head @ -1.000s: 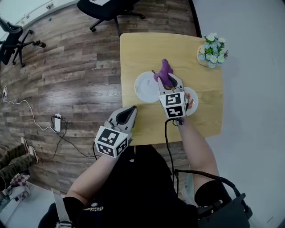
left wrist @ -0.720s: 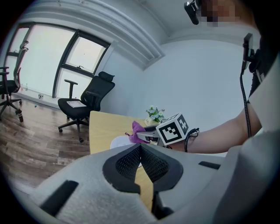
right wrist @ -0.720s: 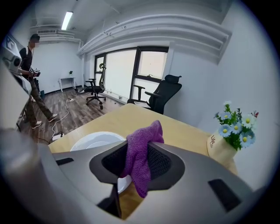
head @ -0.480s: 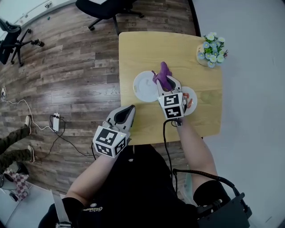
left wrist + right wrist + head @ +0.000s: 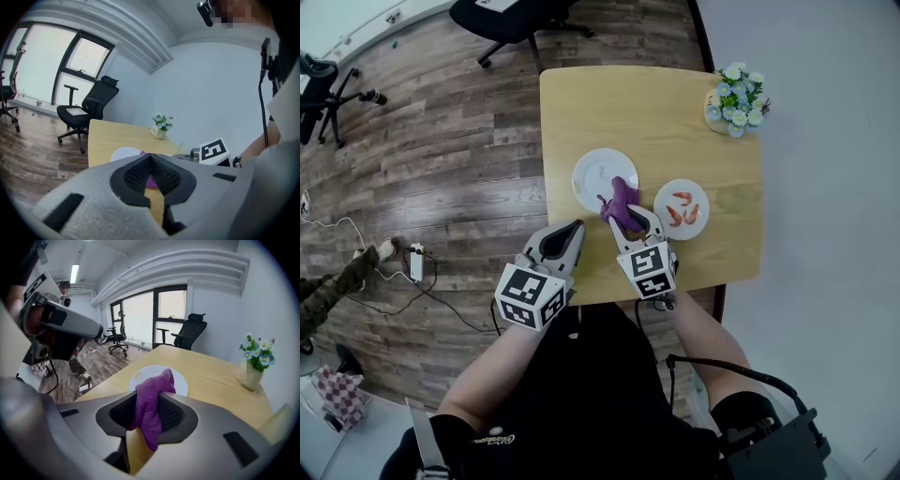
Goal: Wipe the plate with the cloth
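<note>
The room looks like an office: black swivel chairs (image 5: 502, 14) stand on a wood-plank floor (image 5: 441, 159) by tall windows (image 5: 138, 317), a power strip (image 5: 416, 262) with cables lies on the floor, and a plain wooden table (image 5: 619, 103) holds a vase of flowers (image 5: 734, 97).

- The right tool (image 5: 633, 217) is holding a purple cloth (image 5: 619, 197) at its tip, with the cloth overlapping the near rim of the white plate (image 5: 593, 172).
- The left tool (image 5: 575, 228) is hovering by the worktop's (image 5: 647, 103) near left edge.
- A second plate (image 5: 682, 208), carrying red pieces, is sitting just right of the cloth.
- A flower pot (image 5: 734, 96) is standing at the far right corner.
</note>
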Demonstrator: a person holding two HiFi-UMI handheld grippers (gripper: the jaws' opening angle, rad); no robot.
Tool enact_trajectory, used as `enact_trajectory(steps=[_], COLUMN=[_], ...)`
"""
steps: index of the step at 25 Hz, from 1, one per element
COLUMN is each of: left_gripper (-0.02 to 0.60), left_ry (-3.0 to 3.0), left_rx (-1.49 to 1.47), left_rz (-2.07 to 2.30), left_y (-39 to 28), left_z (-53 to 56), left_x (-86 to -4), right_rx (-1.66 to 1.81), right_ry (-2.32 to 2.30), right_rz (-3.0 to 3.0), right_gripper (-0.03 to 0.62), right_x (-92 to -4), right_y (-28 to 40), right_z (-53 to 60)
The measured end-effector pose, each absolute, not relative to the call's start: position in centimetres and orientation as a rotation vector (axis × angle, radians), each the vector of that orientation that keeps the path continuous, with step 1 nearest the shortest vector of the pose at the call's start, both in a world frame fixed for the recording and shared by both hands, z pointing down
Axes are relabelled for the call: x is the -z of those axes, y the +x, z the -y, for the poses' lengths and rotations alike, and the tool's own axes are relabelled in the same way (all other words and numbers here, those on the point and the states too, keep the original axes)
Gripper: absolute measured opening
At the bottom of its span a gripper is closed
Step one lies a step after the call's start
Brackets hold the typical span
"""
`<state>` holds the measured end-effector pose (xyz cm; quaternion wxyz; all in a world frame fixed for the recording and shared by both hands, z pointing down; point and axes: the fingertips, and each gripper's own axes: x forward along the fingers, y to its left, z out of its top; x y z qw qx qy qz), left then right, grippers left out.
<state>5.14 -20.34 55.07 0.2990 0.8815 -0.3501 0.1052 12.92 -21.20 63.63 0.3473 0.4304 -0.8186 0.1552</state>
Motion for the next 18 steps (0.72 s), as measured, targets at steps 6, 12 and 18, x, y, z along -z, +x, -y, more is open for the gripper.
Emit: enact_trajectory(steps=[6, 12, 18], left_gripper=[0.005, 0.005, 0.005], left_ry=[2.343, 2.343, 2.332], left_rx=[-0.283, -0.285, -0.286], left_rz=[0.929, 0.935, 0.945], left_y=[5.2, 5.1, 4.6], left_z=[20.1, 19.9, 19.7], left_x=[-55.1, -55.0, -54.9], right_rx=[-0.410, -0.313, -0.324], right_ry=[1.219, 1.388, 1.356], right_rz=[2.128, 2.052, 1.975], right_gripper=[0.117, 0.117, 0.117], right_x=[-62.5, -60.4, -62.6], right_y=[14.6, 19.6, 20.6], right_z=[22.9, 29.9, 30.7])
